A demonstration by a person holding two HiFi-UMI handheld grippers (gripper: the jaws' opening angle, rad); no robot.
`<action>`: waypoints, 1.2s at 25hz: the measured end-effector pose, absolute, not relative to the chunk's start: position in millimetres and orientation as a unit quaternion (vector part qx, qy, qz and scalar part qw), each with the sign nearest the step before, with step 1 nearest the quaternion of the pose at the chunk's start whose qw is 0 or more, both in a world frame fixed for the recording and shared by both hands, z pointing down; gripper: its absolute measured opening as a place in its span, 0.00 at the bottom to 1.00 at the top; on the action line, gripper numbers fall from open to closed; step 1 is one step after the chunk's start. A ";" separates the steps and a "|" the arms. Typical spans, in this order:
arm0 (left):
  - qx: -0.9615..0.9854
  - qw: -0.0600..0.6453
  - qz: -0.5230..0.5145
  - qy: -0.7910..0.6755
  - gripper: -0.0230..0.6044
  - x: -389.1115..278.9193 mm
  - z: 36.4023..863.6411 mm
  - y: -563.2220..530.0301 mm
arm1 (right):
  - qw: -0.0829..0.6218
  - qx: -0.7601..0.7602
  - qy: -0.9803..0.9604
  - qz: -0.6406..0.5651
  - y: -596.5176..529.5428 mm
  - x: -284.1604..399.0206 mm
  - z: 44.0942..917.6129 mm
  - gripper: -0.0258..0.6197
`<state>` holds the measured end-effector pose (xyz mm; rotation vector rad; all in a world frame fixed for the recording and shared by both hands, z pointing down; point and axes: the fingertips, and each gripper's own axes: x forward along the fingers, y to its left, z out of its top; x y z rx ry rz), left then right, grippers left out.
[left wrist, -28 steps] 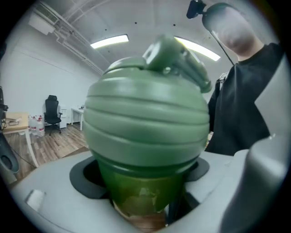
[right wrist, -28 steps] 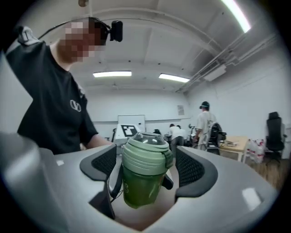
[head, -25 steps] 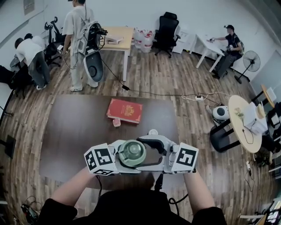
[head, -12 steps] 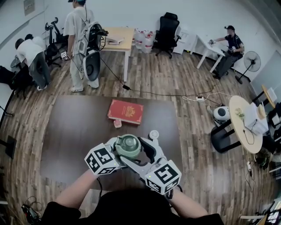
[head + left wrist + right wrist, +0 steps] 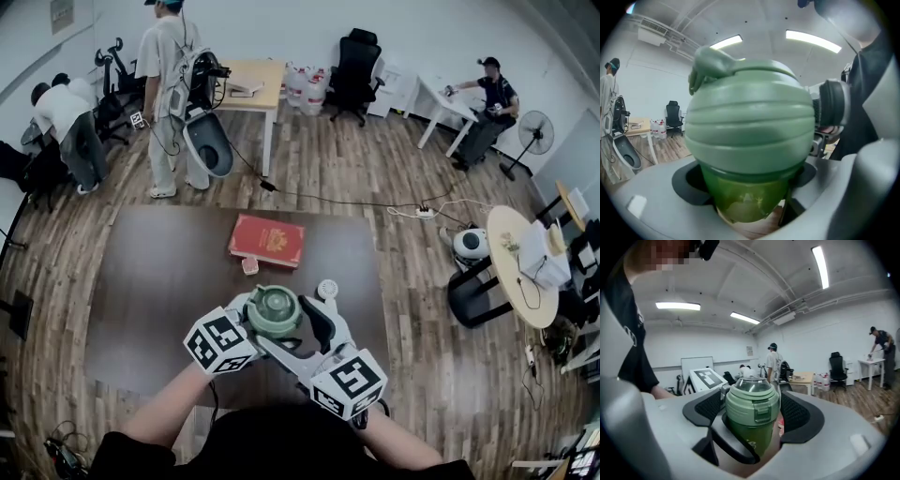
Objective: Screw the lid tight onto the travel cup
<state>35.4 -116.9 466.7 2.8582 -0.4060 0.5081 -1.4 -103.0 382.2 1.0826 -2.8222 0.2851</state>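
Observation:
The travel cup has a clear green body [image 5: 743, 199] and a pale green lid [image 5: 273, 310] with a flip clasp [image 5: 761, 412]. It is held upright above the dark table [image 5: 155, 281], close to me. My left gripper [image 5: 261, 328] comes in from the left and is shut on the cup's body below the lid [image 5: 750, 126]. My right gripper [image 5: 298, 323] reaches in from the lower right, its ribbed pads [image 5: 796, 412] pressed on both sides of the lid [image 5: 751, 397]. A black strap [image 5: 733, 452] loops down in front of the body [image 5: 751, 439].
A red book [image 5: 267, 238] lies at the table's far middle, with a small pink thing [image 5: 248, 265] just in front of it. A small white round piece [image 5: 326, 288] sits right of the cup. Several people, desks and chairs stand on the wooden floor beyond the table.
My right gripper has swung clockwise round the cup, from its right side toward my body, still on the lid. The left gripper and cup shifted slightly away from me.

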 end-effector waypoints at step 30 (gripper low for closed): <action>0.973 0.123 0.151 -0.125 0.71 32.0 458.8 -116.4 | 0.018 0.301 -0.951 0.061 -104.9 9.0 369.7 0.70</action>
